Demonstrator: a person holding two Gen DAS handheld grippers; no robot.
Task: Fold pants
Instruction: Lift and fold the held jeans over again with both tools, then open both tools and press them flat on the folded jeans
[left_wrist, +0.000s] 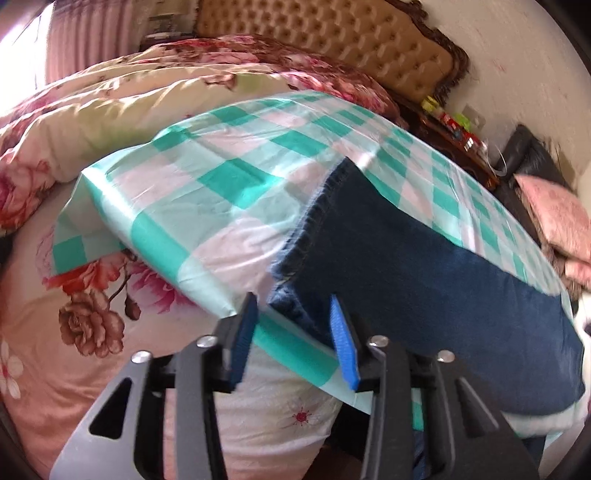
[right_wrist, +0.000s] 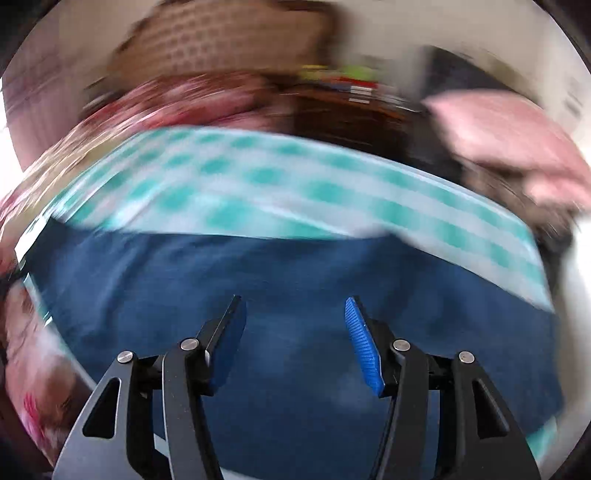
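- The pants (left_wrist: 424, 266), dark blue denim, lie flat on the checked sheet (left_wrist: 229, 177) spread over the bed, hem end toward its floral side.
- Judged from the look, the cloth is soft and limp but fairly heavy; it should drape, not slide.
- The left tongs (left_wrist: 291, 332) hang released just beside the frayed hem (left_wrist: 295, 258), a good place to pinch.
- The right tongs (right_wrist: 295, 332) hover released over the pants' middle; the view is blurred.
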